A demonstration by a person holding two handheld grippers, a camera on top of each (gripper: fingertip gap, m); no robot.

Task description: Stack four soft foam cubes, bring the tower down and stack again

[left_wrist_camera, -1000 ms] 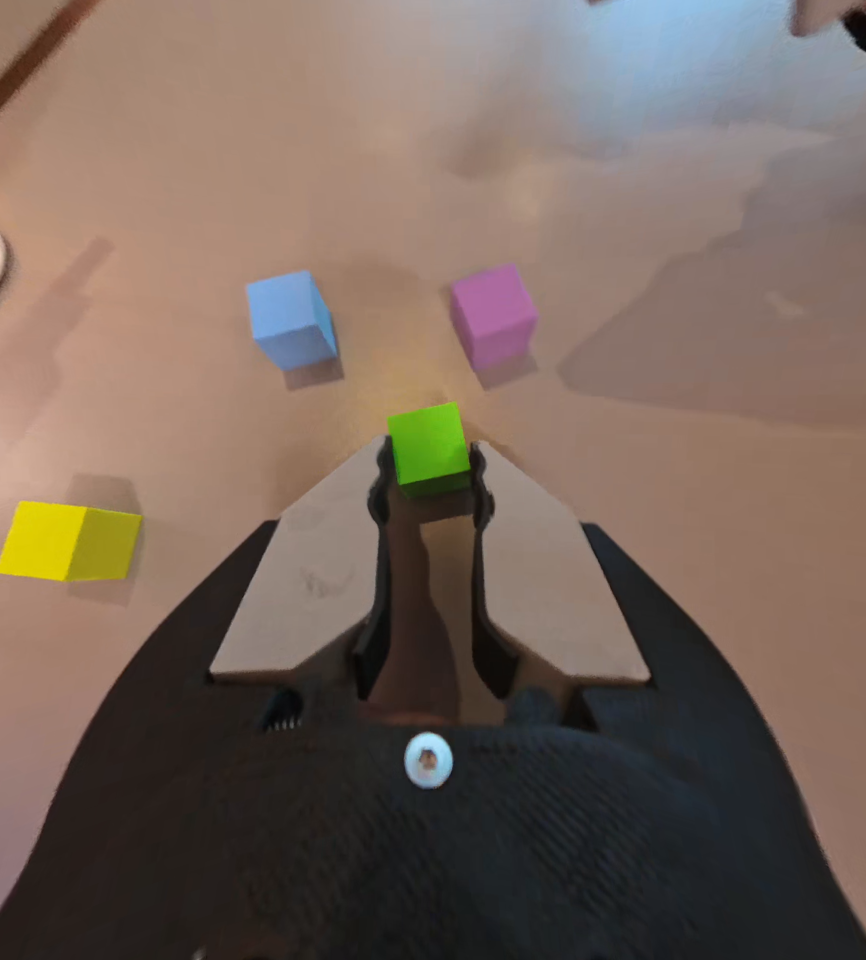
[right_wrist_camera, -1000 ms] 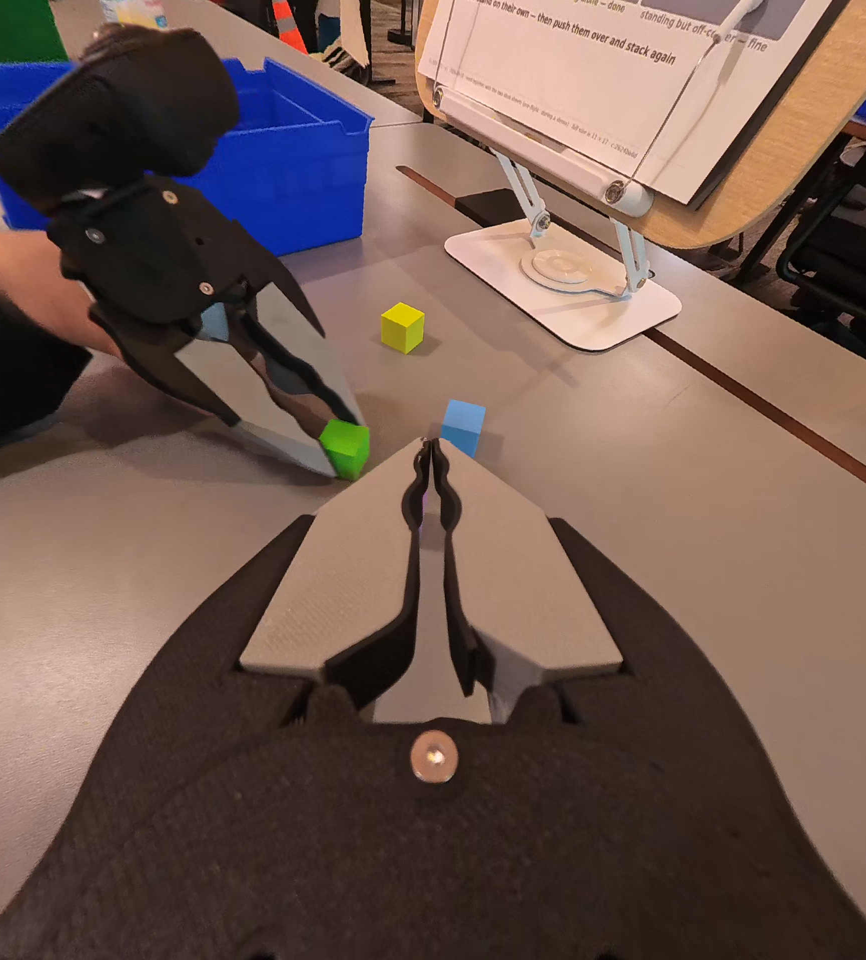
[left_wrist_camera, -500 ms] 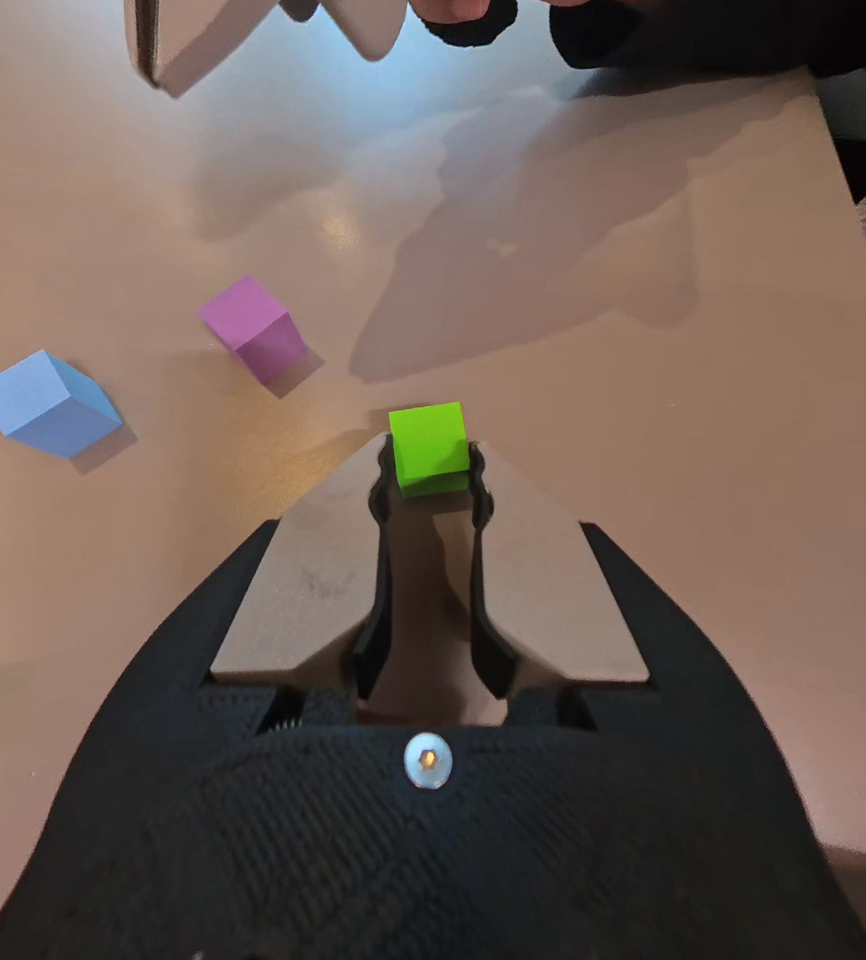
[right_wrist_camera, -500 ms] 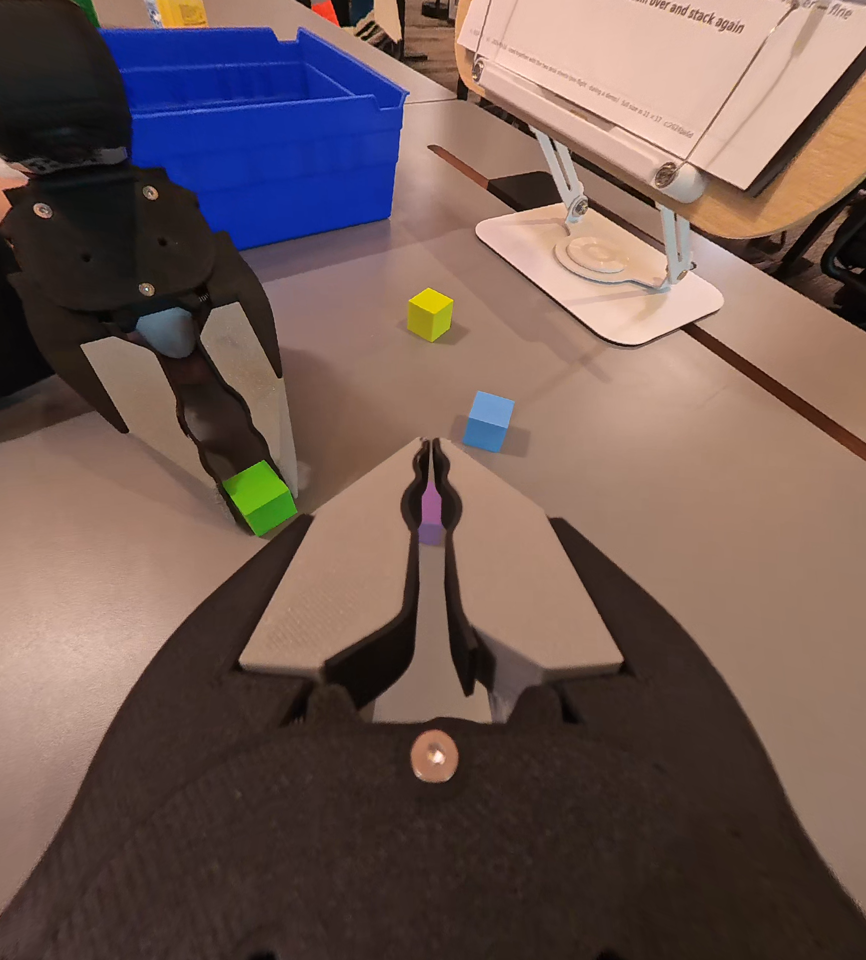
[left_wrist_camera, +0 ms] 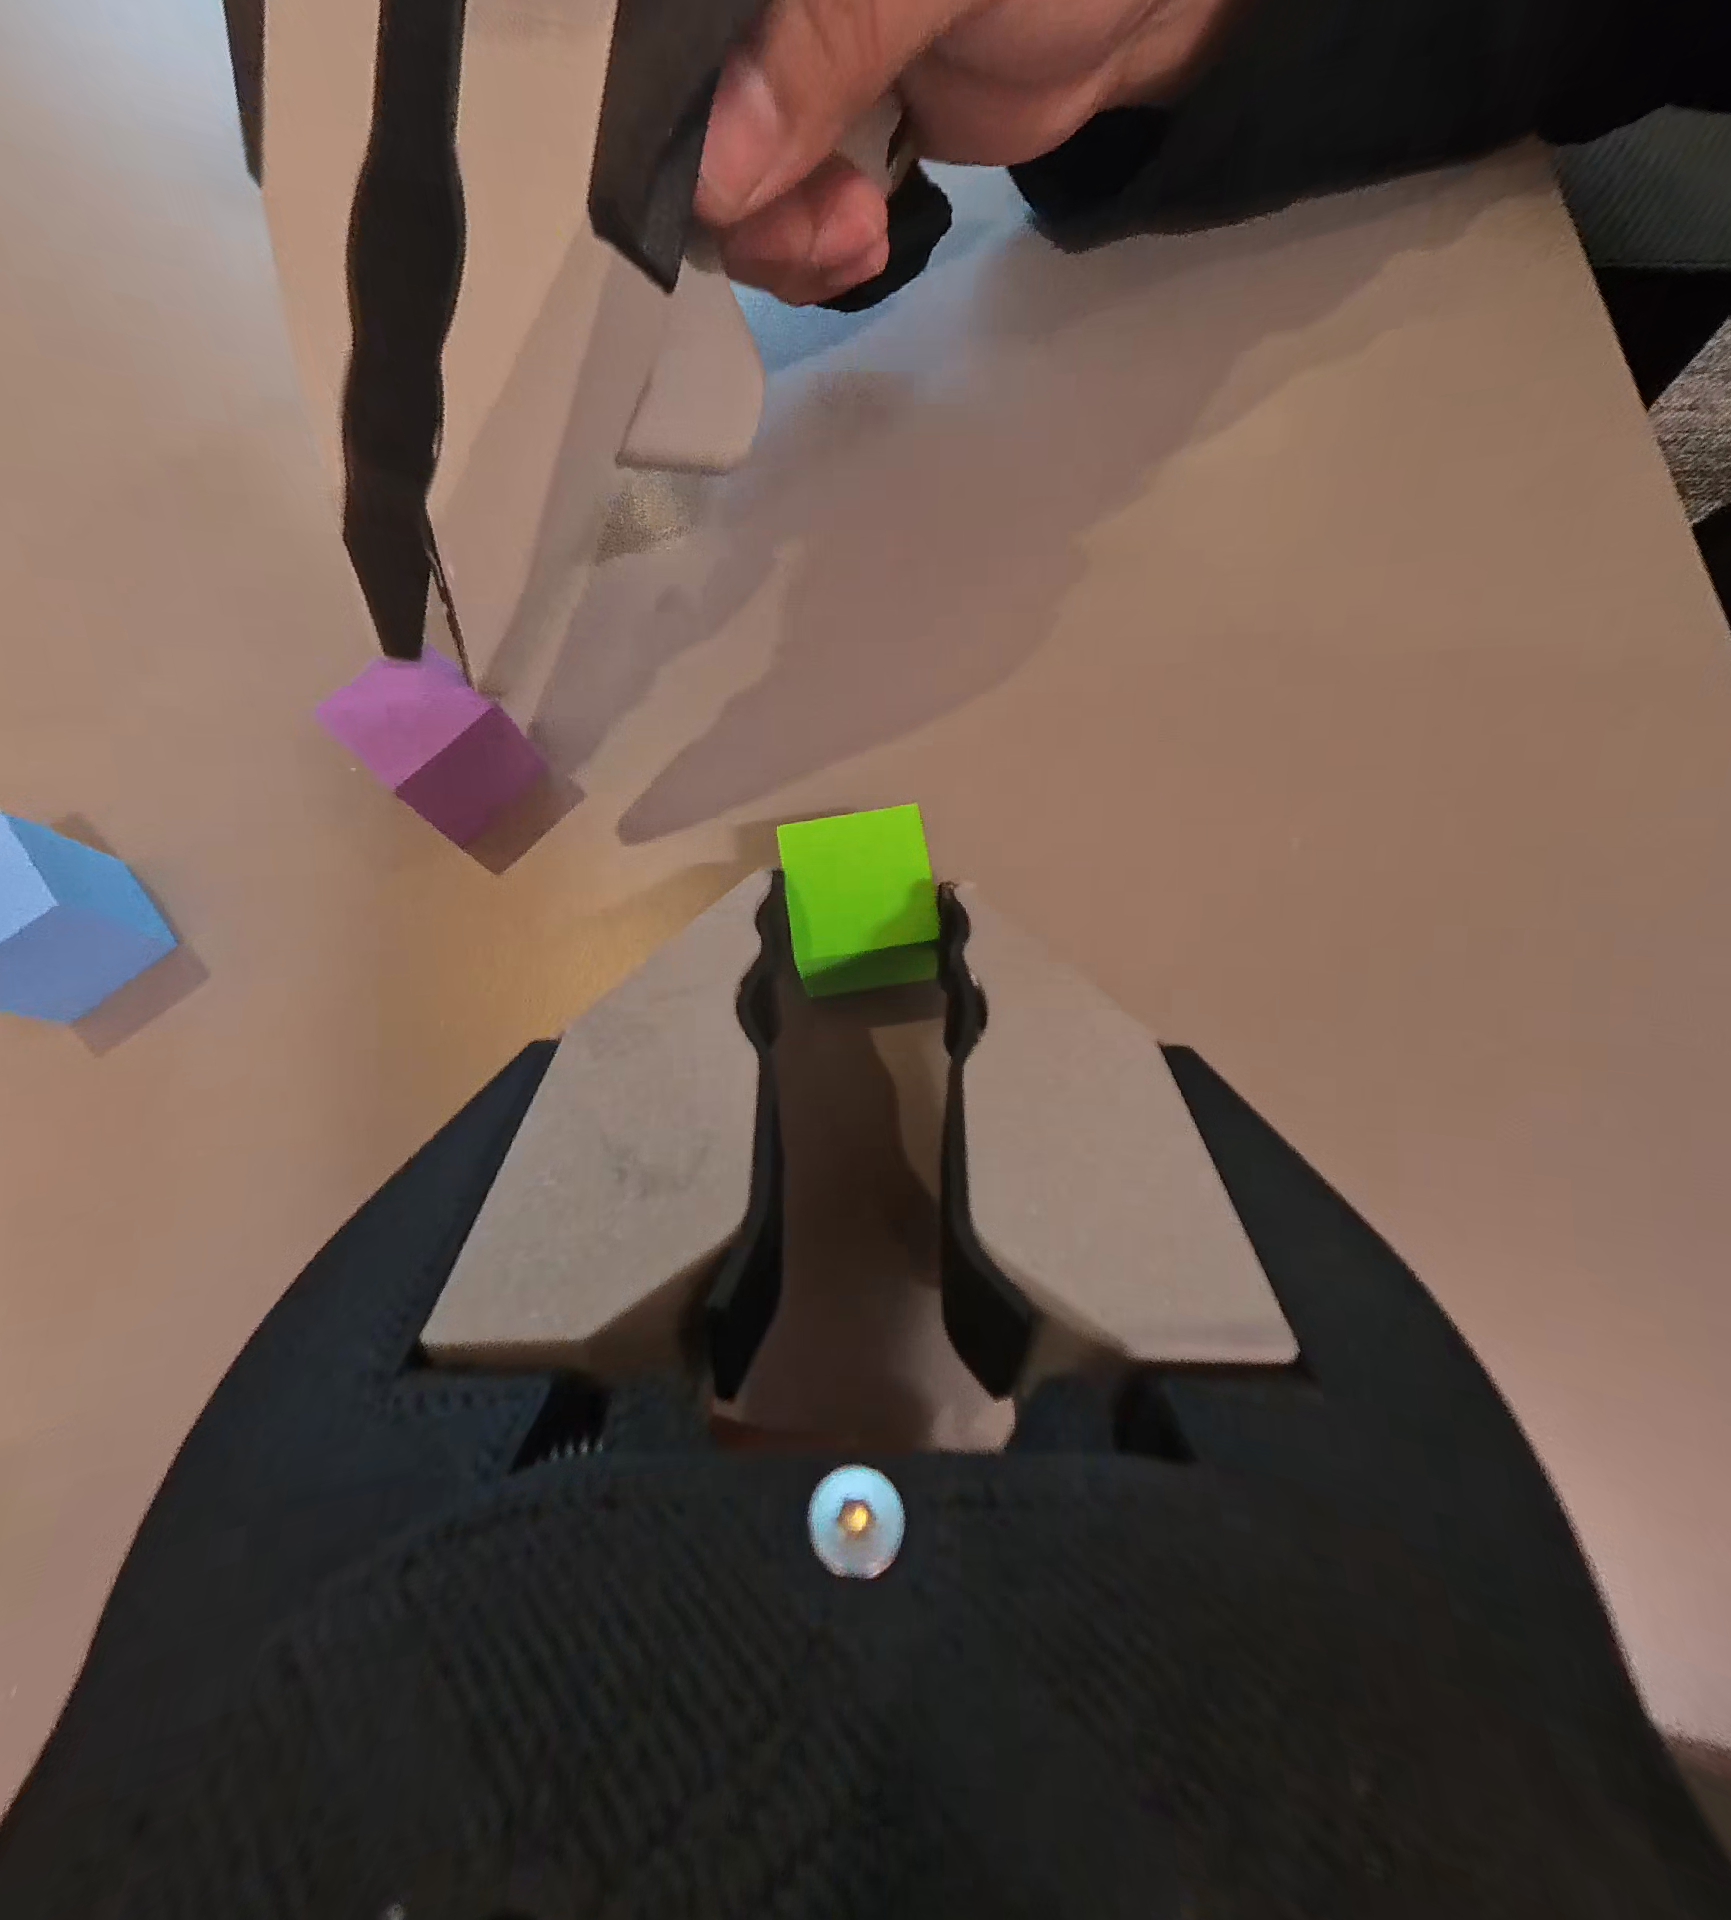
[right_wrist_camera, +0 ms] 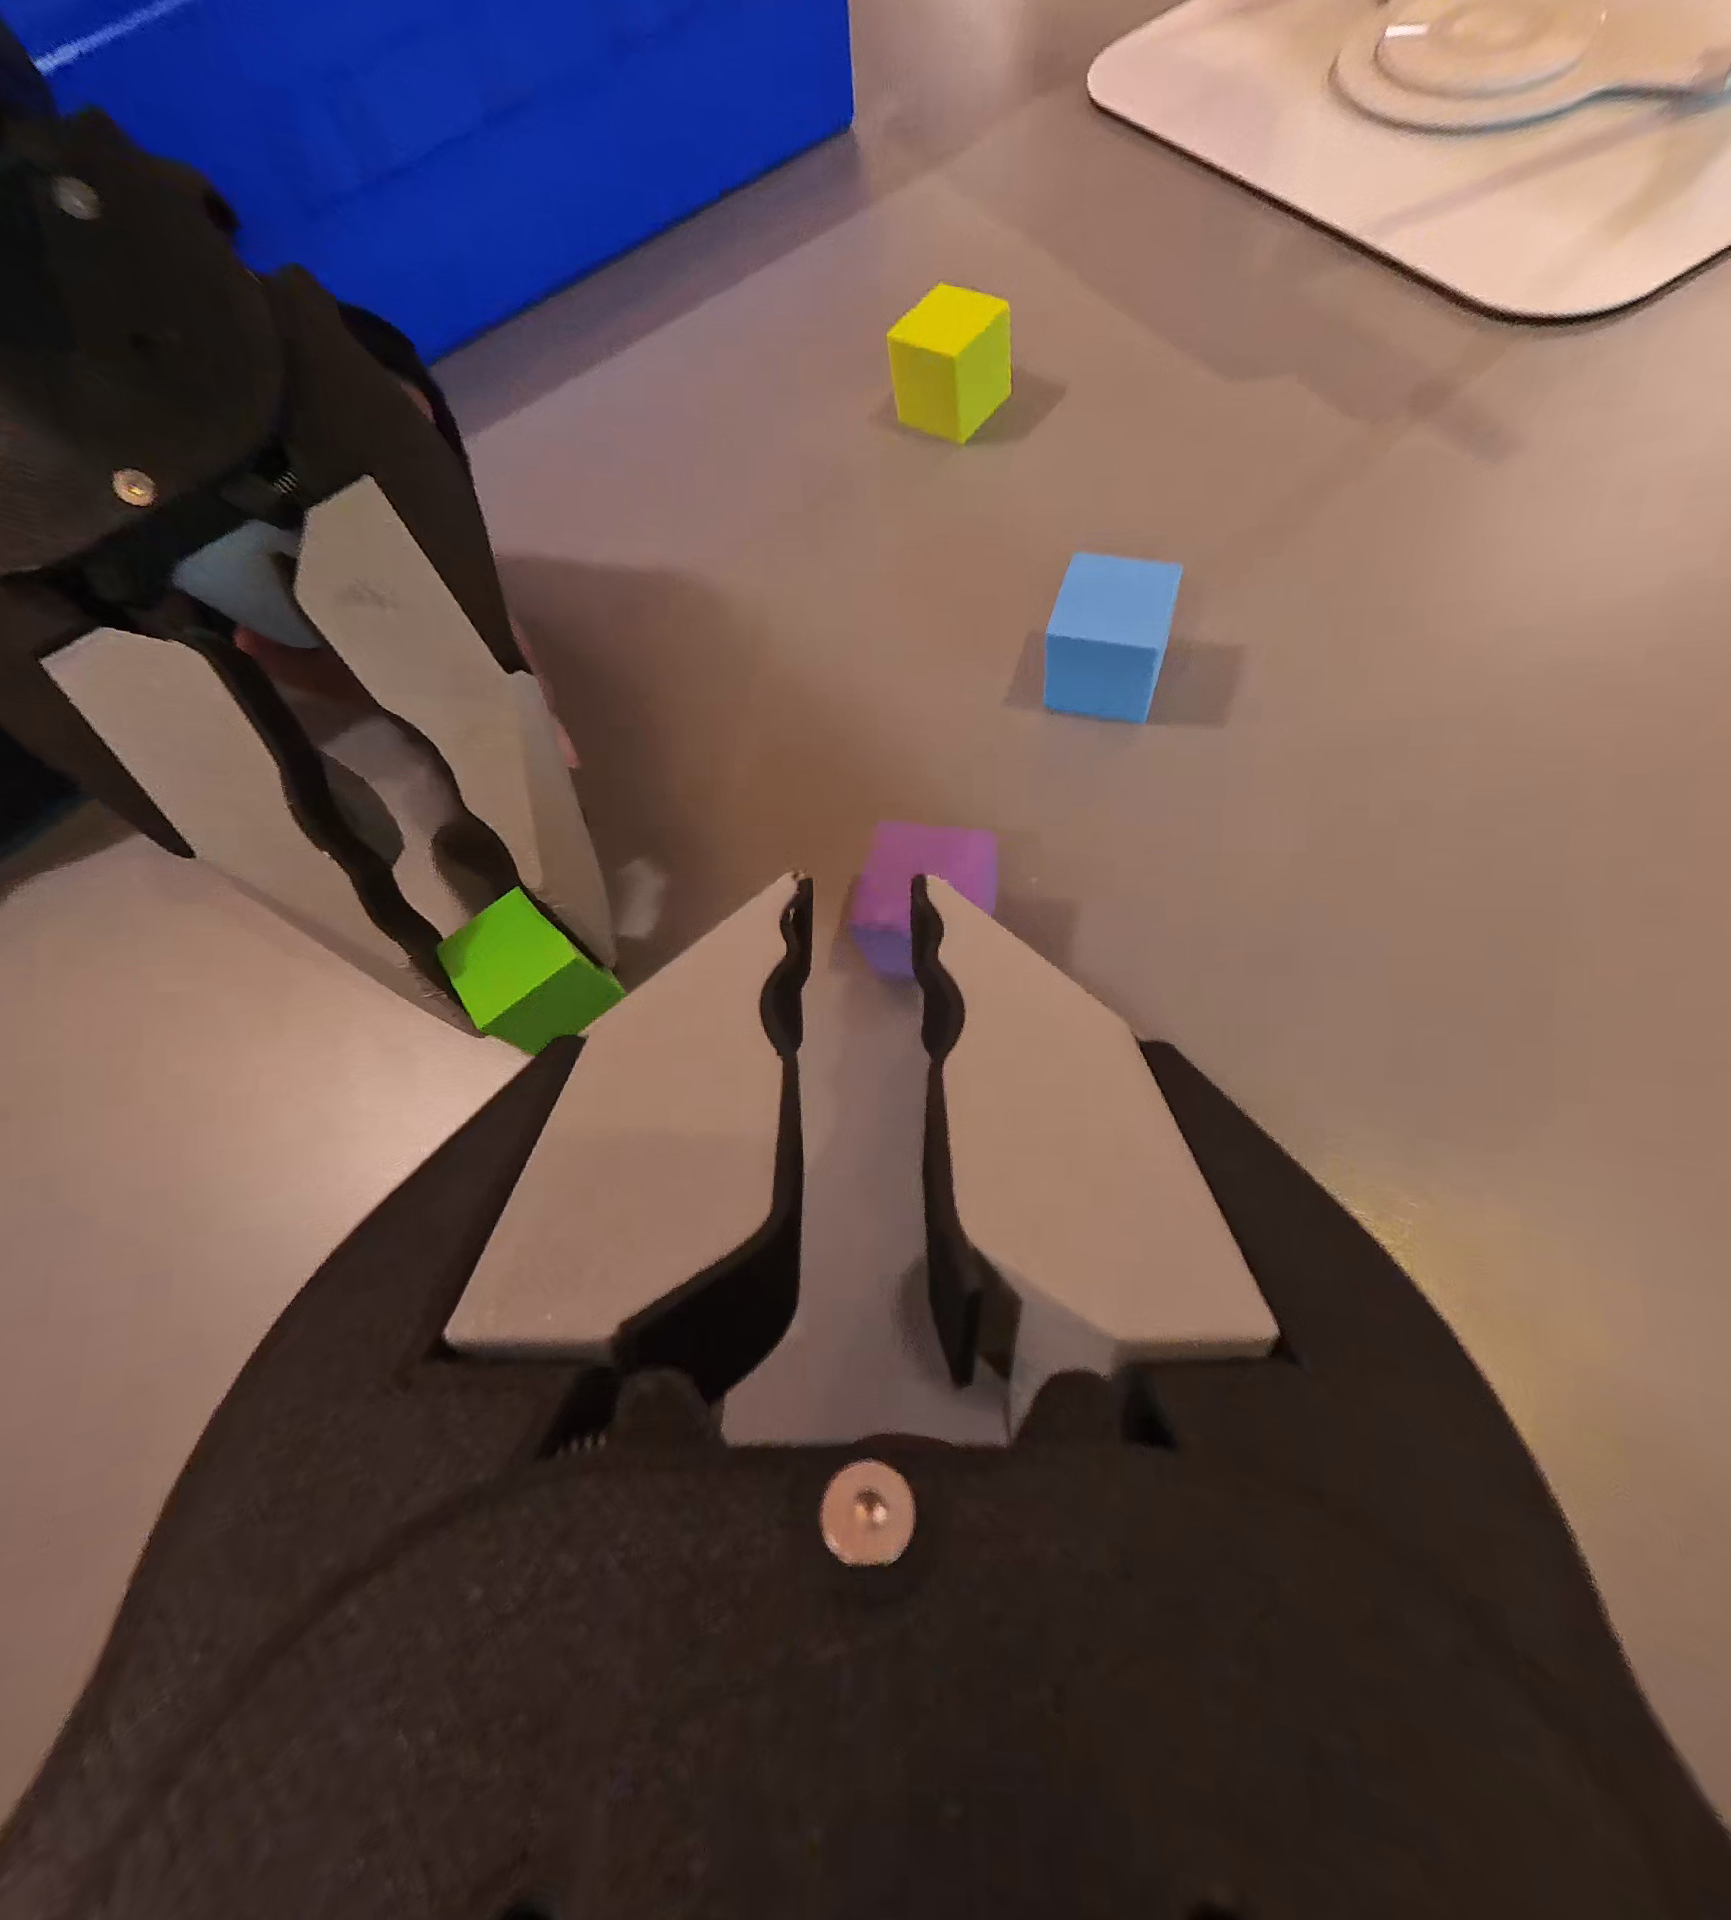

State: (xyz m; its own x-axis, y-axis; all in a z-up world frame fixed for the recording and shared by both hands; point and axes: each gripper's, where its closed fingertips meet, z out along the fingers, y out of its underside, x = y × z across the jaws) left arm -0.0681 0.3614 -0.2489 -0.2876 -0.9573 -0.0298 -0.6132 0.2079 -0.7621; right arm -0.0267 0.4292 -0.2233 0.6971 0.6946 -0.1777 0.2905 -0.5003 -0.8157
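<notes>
My left gripper [left_wrist_camera: 856,904] is shut on the green cube [left_wrist_camera: 856,894] and holds it low at the table; in the right wrist view the cube [right_wrist_camera: 523,966] sits between the left gripper's tips [right_wrist_camera: 518,935]. My right gripper [right_wrist_camera: 861,888] is open and empty, its tips right at the purple cube [right_wrist_camera: 928,868], which lies just beyond them, slightly right. In the left wrist view the right gripper [left_wrist_camera: 414,634] reaches down onto the purple cube [left_wrist_camera: 430,743]. The blue cube [right_wrist_camera: 1110,634] and the yellow cube [right_wrist_camera: 949,358] lie apart, farther back.
A blue bin [right_wrist_camera: 425,125] stands at the back left, a white stand base [right_wrist_camera: 1463,135] at the back right. A hand [left_wrist_camera: 840,135] holds the right gripper. The blue cube [left_wrist_camera: 30,920] lies left of the purple one. The table edge [left_wrist_camera: 1619,416] runs at right. The white stand base [right_wrist_camera: 1463,135] sits 30 cm or so from the ends of my right fingers.
My right gripper has opened and come down to the purple cube. My left gripper has carried the green cube away from the other cubes and lower toward the table.
</notes>
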